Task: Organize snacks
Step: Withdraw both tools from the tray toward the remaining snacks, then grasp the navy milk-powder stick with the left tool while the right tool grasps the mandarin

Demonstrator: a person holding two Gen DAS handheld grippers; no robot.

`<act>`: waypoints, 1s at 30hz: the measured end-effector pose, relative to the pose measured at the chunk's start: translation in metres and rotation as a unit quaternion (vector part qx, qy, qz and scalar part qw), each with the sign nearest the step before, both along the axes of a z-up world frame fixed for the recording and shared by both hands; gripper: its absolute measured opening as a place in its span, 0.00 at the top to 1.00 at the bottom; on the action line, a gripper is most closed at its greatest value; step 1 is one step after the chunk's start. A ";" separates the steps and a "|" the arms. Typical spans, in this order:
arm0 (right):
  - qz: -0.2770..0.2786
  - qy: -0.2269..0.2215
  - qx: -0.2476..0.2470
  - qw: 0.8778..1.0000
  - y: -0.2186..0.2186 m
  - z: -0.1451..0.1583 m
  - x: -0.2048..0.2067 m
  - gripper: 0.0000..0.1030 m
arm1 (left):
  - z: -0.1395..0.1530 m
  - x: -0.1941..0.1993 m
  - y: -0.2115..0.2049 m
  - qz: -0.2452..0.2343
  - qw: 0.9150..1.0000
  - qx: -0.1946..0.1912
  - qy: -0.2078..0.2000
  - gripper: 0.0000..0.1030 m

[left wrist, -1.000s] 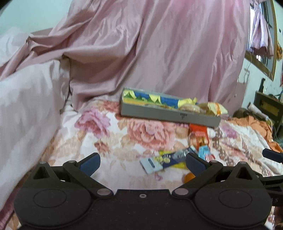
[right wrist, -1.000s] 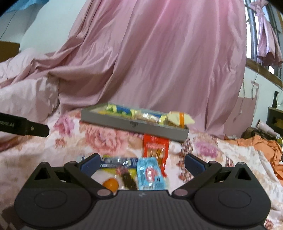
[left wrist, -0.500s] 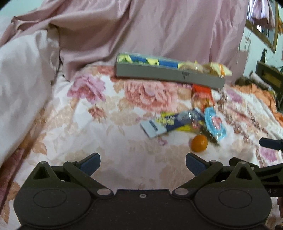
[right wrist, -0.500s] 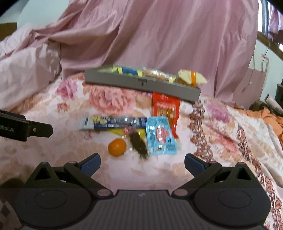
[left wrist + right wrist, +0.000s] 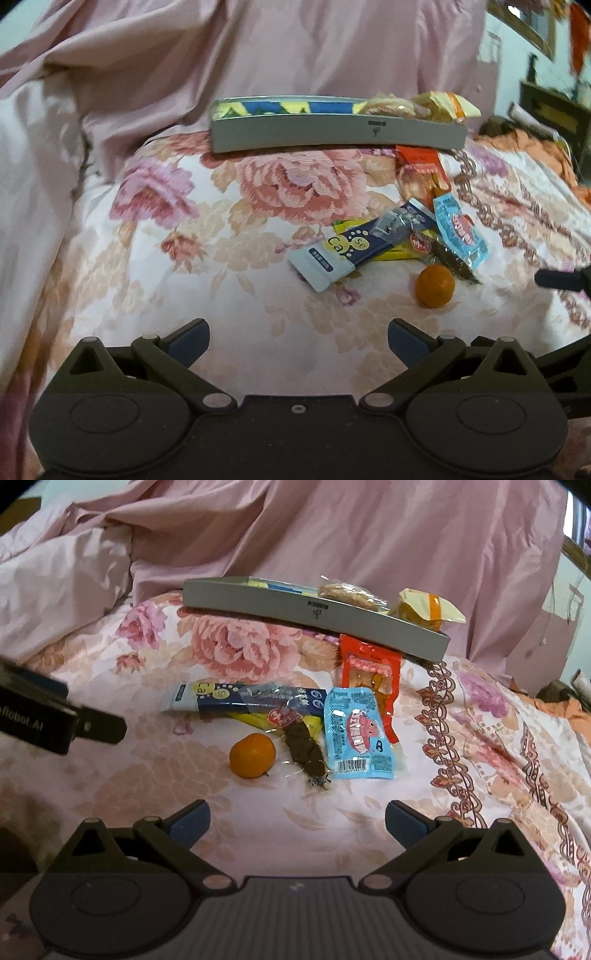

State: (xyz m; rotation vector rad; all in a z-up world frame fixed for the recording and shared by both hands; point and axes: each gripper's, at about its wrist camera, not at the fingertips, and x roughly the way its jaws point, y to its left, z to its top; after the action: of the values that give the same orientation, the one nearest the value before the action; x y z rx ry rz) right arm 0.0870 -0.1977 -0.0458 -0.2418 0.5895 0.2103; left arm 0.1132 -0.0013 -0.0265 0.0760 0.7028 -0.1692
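A grey tray (image 5: 332, 136) (image 5: 280, 603) with several snack packs lies at the back of the flowered bed. In front of it lie loose snacks: a small orange (image 5: 434, 286) (image 5: 252, 755), a dark blue and white bar (image 5: 347, 251) (image 5: 236, 698), a light blue packet (image 5: 460, 230) (image 5: 356, 734), a red packet (image 5: 421, 162) (image 5: 371, 670) and a dark snack in clear wrap (image 5: 306, 751). My left gripper (image 5: 298, 338) is open and empty, short of the bar. My right gripper (image 5: 297, 818) is open and empty, just short of the orange.
The flowered bedspread (image 5: 184, 240) is soft and uneven. Pink quilts (image 5: 332, 528) are heaped behind and left of the tray. Orange cloth (image 5: 524, 147) and dark furniture (image 5: 554, 114) are at the far right. The left gripper's side shows at the left of the right wrist view (image 5: 55, 716).
Both grippers have risen and tilted down toward the bed, so the loose snacks and orange now sit higher and fuller in view. Both stay open.
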 end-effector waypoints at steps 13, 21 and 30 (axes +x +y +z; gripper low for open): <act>0.042 -0.054 -0.094 0.993 0.022 -0.014 0.017 0.00 | -0.004 0.054 -0.022 -0.103 0.991 0.082 -0.030 0.01; 0.061 -0.064 -0.093 0.992 0.024 -0.018 0.029 0.00 | -0.009 0.081 -0.041 -0.177 0.977 0.112 -0.040 0.01; 0.083 -0.056 -0.065 0.993 0.026 -0.016 0.037 0.19 | -0.012 0.100 -0.047 -0.239 0.965 0.109 -0.025 0.24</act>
State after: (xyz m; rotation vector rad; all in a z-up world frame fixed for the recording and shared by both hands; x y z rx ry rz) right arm 0.1237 -0.1719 -0.0617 -0.4272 0.4717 0.3177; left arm 0.2131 -0.0483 -0.0385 0.4611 0.6404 -0.5509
